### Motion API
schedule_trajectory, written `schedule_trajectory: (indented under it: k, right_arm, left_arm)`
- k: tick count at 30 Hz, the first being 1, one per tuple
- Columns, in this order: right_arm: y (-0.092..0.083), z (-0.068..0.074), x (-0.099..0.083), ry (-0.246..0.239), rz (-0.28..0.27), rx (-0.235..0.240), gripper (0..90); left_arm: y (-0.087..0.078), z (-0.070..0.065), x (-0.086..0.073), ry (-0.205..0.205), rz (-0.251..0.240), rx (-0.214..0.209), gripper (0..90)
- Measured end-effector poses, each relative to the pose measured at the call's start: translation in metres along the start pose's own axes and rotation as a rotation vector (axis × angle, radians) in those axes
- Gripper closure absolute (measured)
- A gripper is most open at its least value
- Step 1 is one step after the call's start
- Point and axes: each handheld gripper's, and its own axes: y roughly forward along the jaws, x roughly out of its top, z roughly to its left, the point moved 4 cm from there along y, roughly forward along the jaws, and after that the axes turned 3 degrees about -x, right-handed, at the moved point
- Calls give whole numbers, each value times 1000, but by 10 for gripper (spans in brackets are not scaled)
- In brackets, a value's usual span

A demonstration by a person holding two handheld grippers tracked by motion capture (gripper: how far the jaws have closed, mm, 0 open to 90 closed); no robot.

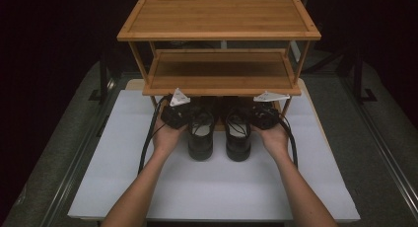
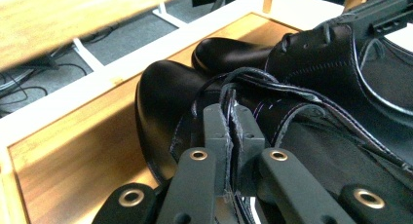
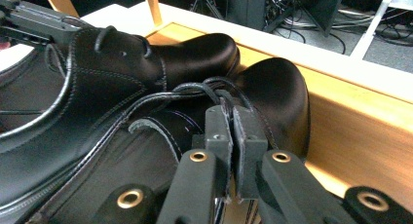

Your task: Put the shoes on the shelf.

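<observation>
Seemingly, left gripper (image 2: 233, 131) and right gripper (image 3: 233, 131) each pinch one black shoe's (image 1: 200, 138) flexible collar, low-centre; stiff, smooth leather, probably weighty.

Lighting from above in the high view, brightening the rack (image 1: 219, 16) top and white table (image 1: 212, 187) while leaving the surroundings sinking into near black. Casting a deep shadow under the lower shelf, swallowing the shoes' (image 1: 219, 135) toes. Looking soft and slightly grainy overall. In both gripper views, glinting off polished toe caps (image 2: 165, 95), blurring the near wood edge (image 2: 73, 14) and the gripper links at the bottom.
</observation>
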Motion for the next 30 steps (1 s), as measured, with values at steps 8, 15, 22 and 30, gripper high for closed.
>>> schedule_trajectory:
  k: [8, 15, 22, 30]
  right_arm:
    - [9, -2, 6, -14, -21, -46, 866]
    - [14, -3, 4, -8, -14, -43, 864]
    - [13, -1, 0, -4, -17, -24, 860]
    - [12, 1, 0, -8, -18, -24, 799]
  left_arm:
    - [17, 3, 4, 16, 0, 32, 873]
    - [23, 2, 2, 20, 7, 33, 871]
    - [21, 1, -4, 31, 8, 8, 868]
    - [20, -1, -3, 35, 4, -18, 804]
